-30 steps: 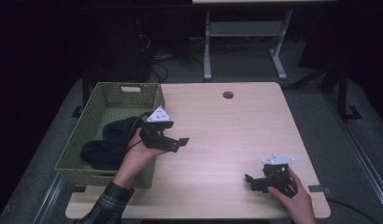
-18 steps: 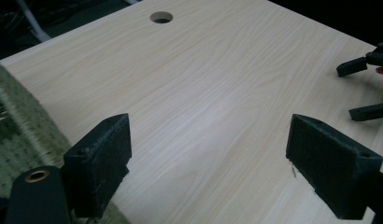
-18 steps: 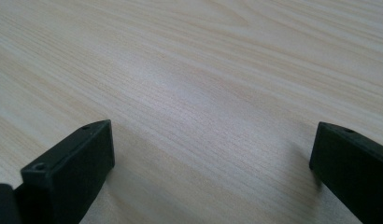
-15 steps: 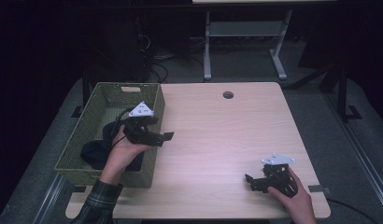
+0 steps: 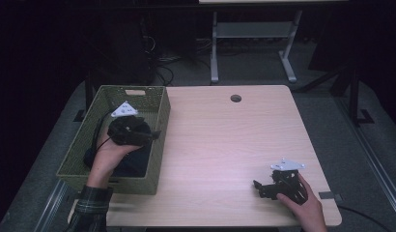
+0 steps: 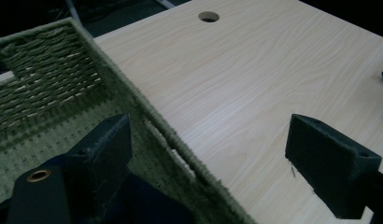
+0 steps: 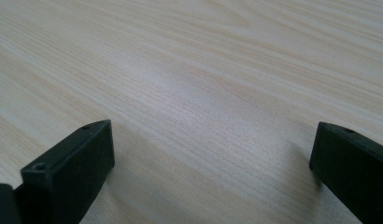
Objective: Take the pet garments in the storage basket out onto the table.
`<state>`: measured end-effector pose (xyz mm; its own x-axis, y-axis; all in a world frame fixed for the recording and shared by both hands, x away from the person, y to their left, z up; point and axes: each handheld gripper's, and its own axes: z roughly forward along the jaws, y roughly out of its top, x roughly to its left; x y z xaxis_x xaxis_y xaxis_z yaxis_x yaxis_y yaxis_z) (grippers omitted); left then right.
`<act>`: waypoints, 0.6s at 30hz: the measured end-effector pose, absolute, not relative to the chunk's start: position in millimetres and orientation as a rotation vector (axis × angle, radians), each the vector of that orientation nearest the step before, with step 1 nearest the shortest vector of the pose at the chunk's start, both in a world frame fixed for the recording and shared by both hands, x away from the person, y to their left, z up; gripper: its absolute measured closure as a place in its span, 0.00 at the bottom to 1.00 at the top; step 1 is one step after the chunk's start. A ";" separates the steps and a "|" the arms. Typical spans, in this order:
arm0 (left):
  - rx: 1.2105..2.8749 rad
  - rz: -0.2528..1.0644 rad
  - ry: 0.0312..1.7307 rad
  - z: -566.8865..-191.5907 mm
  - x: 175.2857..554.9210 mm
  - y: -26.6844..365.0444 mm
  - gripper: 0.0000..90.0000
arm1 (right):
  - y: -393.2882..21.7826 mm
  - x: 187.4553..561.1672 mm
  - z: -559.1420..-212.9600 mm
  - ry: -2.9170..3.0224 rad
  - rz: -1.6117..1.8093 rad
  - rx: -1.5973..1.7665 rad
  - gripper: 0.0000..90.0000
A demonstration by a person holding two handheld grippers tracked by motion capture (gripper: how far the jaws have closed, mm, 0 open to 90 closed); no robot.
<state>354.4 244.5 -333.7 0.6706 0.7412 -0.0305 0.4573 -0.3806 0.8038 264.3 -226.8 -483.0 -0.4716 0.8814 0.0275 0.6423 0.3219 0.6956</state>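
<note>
High view: my left gripper (image 5: 156,134) sits over the green basket (image 5: 160,108), hiding most of the dark cloth (image 5: 133,162) inside. Left gripper view: jaws wide, straddling the basket wall, holding nothing. Right gripper view: right gripper (image 7: 210,163) wide open, empty, low over the table (image 7: 217,60).

green woven basket (image 5: 160,128), pale woodgrain table (image 5: 234,145)
</note>
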 end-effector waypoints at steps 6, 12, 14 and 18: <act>2.043 0.452 0.971 -337.3 358.3 261.8 0.16 | -226.8 264.4 -483.0 2.236 0.928 1.356 0.00; 2.030 0.475 1.027 -342.4 362.0 278.6 0.16 | -226.8 264.3 -483.0 2.236 0.928 1.356 0.00; 2.026 0.474 1.047 -344.4 363.3 284.0 0.16 | -226.8 264.4 -483.1 2.236 0.928 1.356 0.00; 2.028 0.484 1.080 -347.9 365.2 293.8 0.16 | -226.8 264.4 -483.1 2.236 0.928 1.356 0.00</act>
